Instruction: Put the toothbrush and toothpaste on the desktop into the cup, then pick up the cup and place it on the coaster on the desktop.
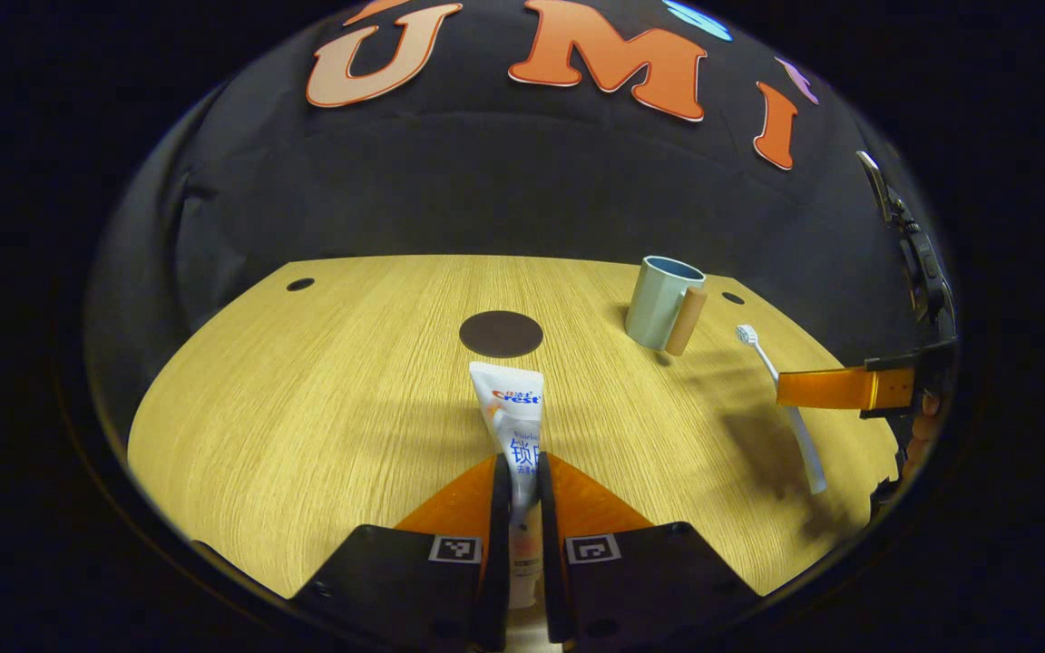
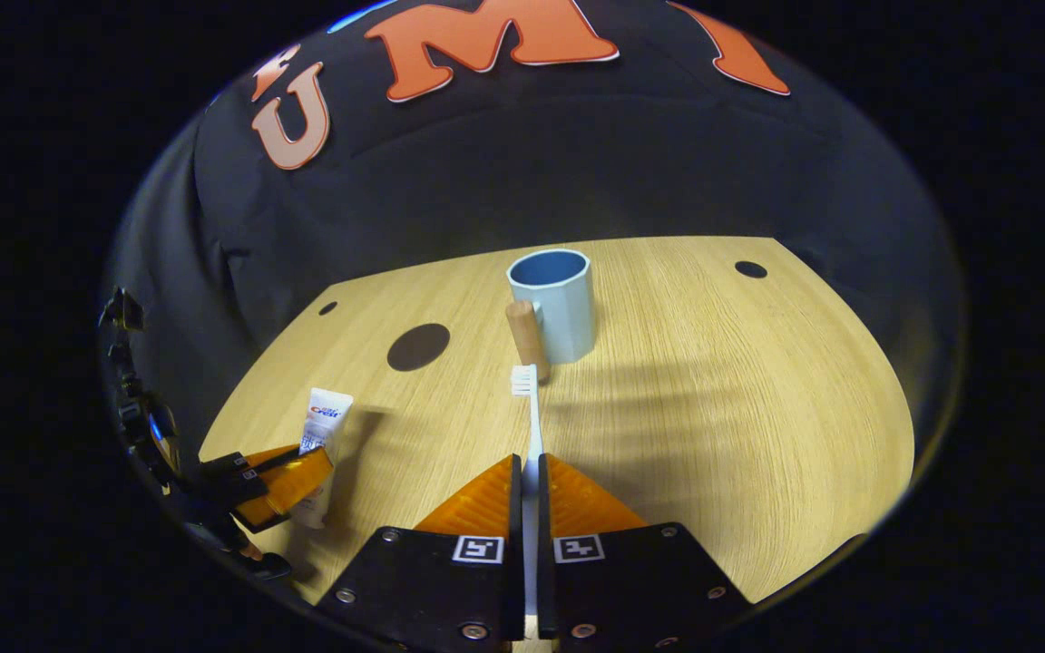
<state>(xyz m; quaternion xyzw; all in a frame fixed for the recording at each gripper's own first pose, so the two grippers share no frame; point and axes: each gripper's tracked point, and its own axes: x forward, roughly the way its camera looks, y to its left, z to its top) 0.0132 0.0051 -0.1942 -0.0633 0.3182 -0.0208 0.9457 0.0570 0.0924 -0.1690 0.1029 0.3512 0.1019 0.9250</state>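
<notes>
Wooden tabletop (image 2: 713, 408) carrying everything, with a dark booth wall behind its far edge. Pale blue cup (image 2: 554, 304) upright toward the far edge, wooden handle turned to the near side, inside looking empty, so nothing dropped in yet. Dark round coaster (image 1: 501, 333) flat near the middle of the far edge, well apart from the cup, nothing on it. Left gripper (image 1: 522, 476) closed on the toothpaste (image 1: 512, 408), both fingers pressing the tube's lower part, crimped end pointing at the coaster. Right gripper (image 2: 529, 481) closed tight on the toothbrush (image 2: 530, 408), bristle head pointing at the cup handle, just short of it. Judged progress: both items gripped; loading the cup and moving it onto the coaster still to do.
</notes>
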